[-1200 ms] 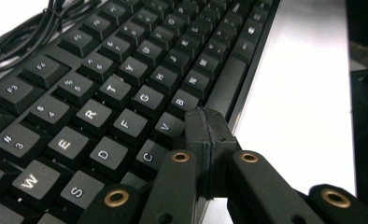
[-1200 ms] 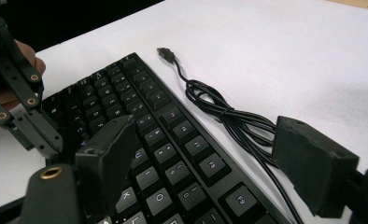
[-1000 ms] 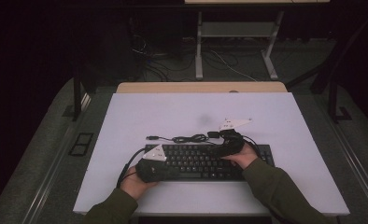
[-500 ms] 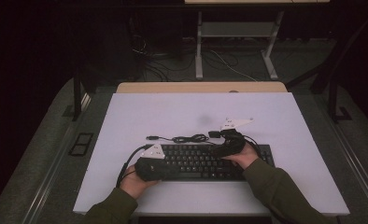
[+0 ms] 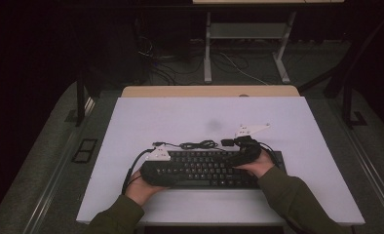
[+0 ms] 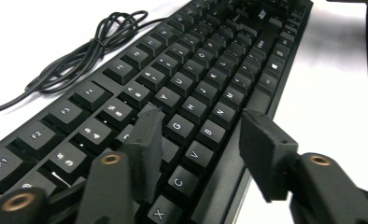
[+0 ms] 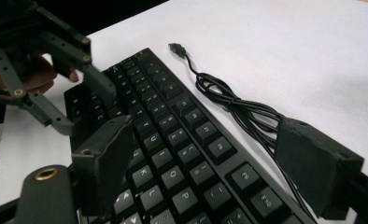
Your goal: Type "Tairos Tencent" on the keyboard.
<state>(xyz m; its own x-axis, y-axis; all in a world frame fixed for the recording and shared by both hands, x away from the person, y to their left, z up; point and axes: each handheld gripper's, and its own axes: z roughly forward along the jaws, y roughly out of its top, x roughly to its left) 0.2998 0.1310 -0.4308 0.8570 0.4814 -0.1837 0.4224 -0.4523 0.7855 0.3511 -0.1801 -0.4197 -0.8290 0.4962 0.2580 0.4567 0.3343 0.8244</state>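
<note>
A black keyboard point(image 5: 204, 168) lies near the front of the white table point(image 5: 180, 117). Its black cable point(image 5: 197, 145) is bundled behind it and ends in a loose USB plug point(image 7: 175, 47). My left gripper point(image 5: 173, 171) sits over the keyboard's left end. Its jaws have just been opening and now stand apart point(image 6: 201, 120), one over the keys, one past the front edge, gripping nothing. My right gripper point(image 5: 227, 152) is at the right part, jaws wide point(image 7: 205, 140): one above the keys, the other beyond the back edge over the cable point(image 7: 229, 105).
A wooden desk edge point(image 5: 209, 91) runs behind the table, with metal legs and floor cables beyond. Bare white tabletop lies behind and to both sides of the keyboard. In the right gripper view the left gripper point(image 7: 84, 108) is at the keyboard's far end.
Hands, grippers and keyboard stay where they were in the high view; the jaws are too small there to show a difference.
</note>
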